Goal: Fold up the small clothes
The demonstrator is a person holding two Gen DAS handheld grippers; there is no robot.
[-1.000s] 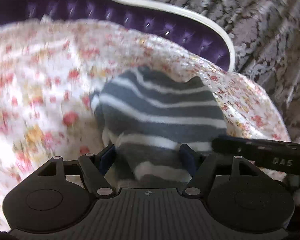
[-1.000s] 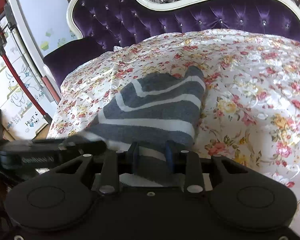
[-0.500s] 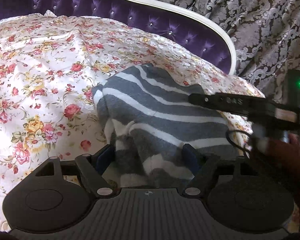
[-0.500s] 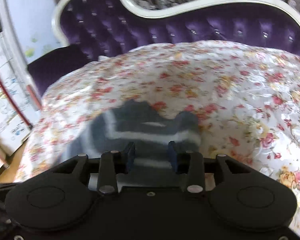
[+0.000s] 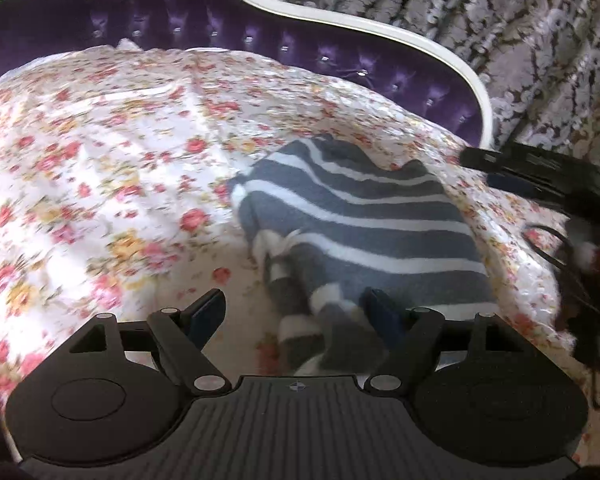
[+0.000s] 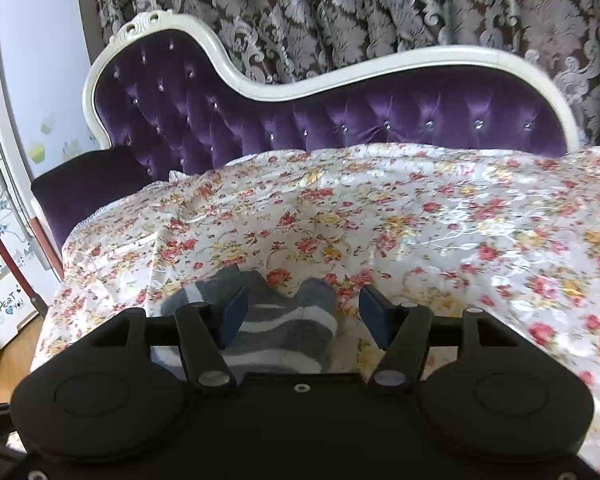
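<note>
While both sets of jaws stand spread with nothing clamped, the left gripper (image 5: 294,314) hangs over the near edge of the grey-and-white striped garment (image 5: 356,220), its right finger (image 5: 382,312) over the cloth. From the right gripper (image 6: 302,312), the same garment (image 6: 276,320) lies just beneath and to the left. It rests folded on a floral sheet (image 6: 420,232). Beyond rises a purple tufted sofa back (image 6: 340,120), then patterned curtains (image 6: 380,8).

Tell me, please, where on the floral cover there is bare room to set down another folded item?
Left of the striped garment, the floral cover lies bare toward the purple backrest. Its right edge is crowded by the right tool.
</note>
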